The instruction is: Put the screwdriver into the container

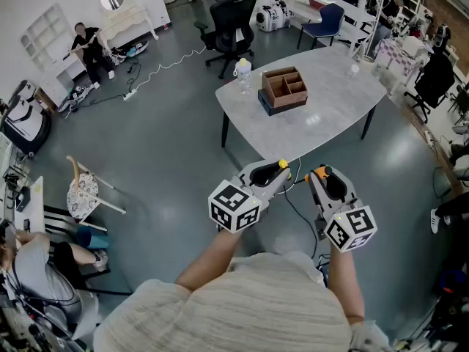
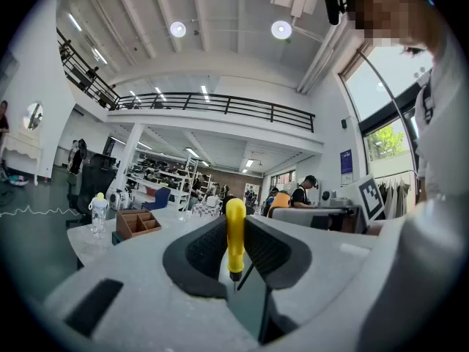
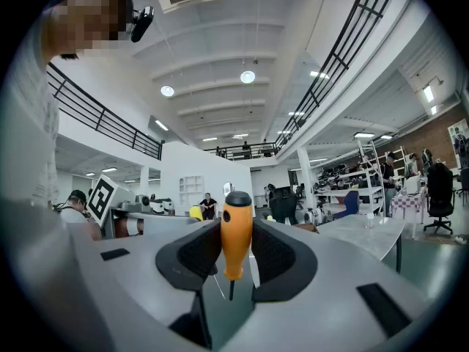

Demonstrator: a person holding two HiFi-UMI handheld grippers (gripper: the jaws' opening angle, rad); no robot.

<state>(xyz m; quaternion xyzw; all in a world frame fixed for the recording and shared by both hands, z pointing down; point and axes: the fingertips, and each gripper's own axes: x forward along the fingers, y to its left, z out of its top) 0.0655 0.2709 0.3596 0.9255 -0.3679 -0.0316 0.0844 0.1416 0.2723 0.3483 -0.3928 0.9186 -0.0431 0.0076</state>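
Both grippers are held over the floor, short of the grey table [image 1: 330, 116]. My left gripper [image 1: 272, 174] is shut on a yellow-handled screwdriver [image 2: 235, 229], which stands upright between the black pads with its thin shaft pointing down. My right gripper [image 1: 321, 177] is shut on an orange-handled screwdriver [image 3: 237, 240], held the same way. A brown wooden container [image 1: 285, 86] with open compartments sits on the table ahead of both grippers. The left gripper view shows the container [image 2: 138, 222] far off to the left.
A clear bottle with a yellow cap [image 1: 243, 74] stands at the table's left end beside the container. Black office chairs [image 1: 229, 28] are beyond the table. A cable [image 1: 157, 72] trails over the grey floor. A wooden stool [image 1: 82, 189] stands at the left.
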